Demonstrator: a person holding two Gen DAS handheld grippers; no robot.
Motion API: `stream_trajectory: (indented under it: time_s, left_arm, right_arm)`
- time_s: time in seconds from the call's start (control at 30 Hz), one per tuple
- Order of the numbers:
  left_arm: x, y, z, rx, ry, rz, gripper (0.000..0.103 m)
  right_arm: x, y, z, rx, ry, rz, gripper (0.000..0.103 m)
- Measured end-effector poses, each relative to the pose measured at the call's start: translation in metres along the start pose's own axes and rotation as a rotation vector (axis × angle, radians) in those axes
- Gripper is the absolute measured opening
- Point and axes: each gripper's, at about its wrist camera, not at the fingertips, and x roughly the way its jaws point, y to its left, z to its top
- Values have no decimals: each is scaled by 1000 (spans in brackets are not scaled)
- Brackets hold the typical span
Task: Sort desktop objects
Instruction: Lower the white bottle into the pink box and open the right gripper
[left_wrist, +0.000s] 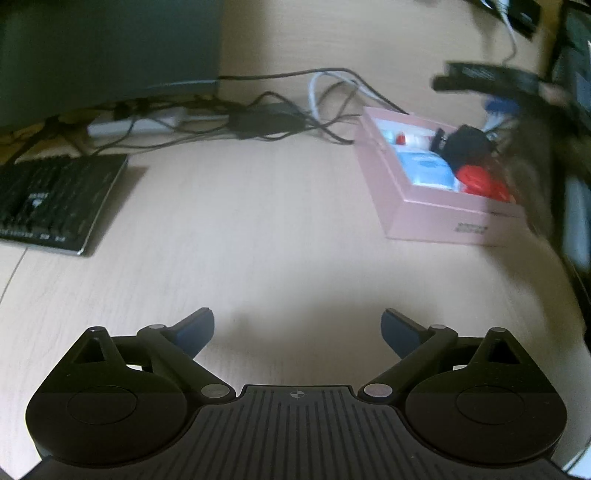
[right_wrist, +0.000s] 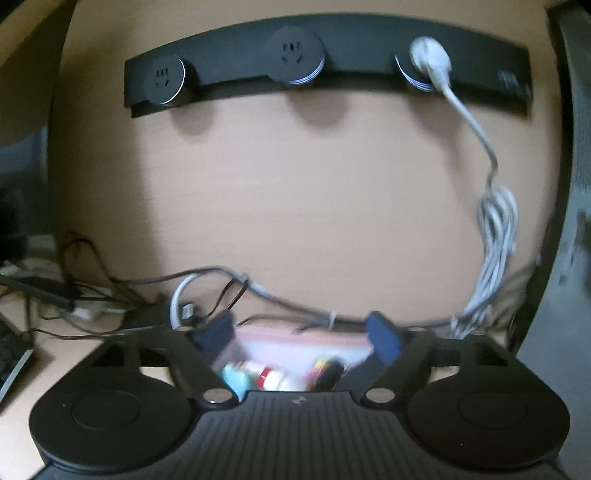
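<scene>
A pale wood desk (left_wrist: 258, 221) carries a pink box (left_wrist: 424, 206), a keyboard (left_wrist: 55, 199) and tangled cables (left_wrist: 258, 118).

- No text can be read in either view.
- Dark print is borne on the near side wall of the pink box (left_wrist: 436, 218), too blurred to be made out.
- Pale marks on the socket strip (right_wrist: 511, 79) are likewise illegible.

Pale wood desk (left_wrist: 258, 221); tan wall panel (right_wrist: 295, 184) w/ black socket rail (right_wrist: 332, 70) up top, dim light.
</scene>
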Motion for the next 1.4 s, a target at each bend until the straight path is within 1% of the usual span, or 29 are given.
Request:
stream_trajectory:
  time_s: [0.07, 0.13, 0.3, 0.37, 0.43, 0.53, 0.6, 0.73, 0.87, 1.1, 1.23, 1.3, 1.33, 1.4]
  left_arm:
    - [5, 0, 0, -18, -1, -6, 100]
    - [7, -6, 1, -13, -27, -17, 100]
    - [12, -31, -4, 65, -86, -33, 101]
    - [16, -40, -11, 92, -95, -35, 101]
    - [20, -48, -18, 102, -88, -43, 101]
    - [24, -56, -28, 120, -98, -52, 101]
    - [27, -62, -34, 139, -107, -39, 101]
    - [35, -65, -39, 138, -87, -7, 101]
    - [38, -65, -43, 129, -103, 29, 102]
    - [43, -62, -40, 101, -138, 57, 103]
    - [49, -61, -35, 89, -145, 68, 103]
    - [50, -61, -34, 82, -148, 77, 103]
    - [51, -61, -34, 80, -149, 79, 103]
    - [51, -61, -34, 79, -151, 79, 103]
  right_arm:
    - [-16, -1, -13, -19, 0, -11, 100]
    - [-36, -4, -24, -47, 7, -25, 102]
    - [-93, -19, -50, -84, 43, -42, 103]
    - [-114, -27, -63, -89, 60, -52, 103]
    - [-133, -34, -81, -103, 88, -57, 103]
    - [-149, -43, -108, -125, 134, -97, 103]
    - [-154, -50, -122, -105, 172, -113, 103]
    - [-156, -61, -140, -57, 248, -87, 103]
    - [-152, -60, -152, -78, 291, -64, 103]
    - [-137, -54, -163, -117, 352, -27, 103]
    - [-126, -54, -159, -128, 353, -2, 103]
    - [-116, -58, -156, -127, 345, 33, 103]
    - [-111, -62, -154, -107, 347, 51, 103]
    - [-105, -62, -152, -101, 344, 34, 103]
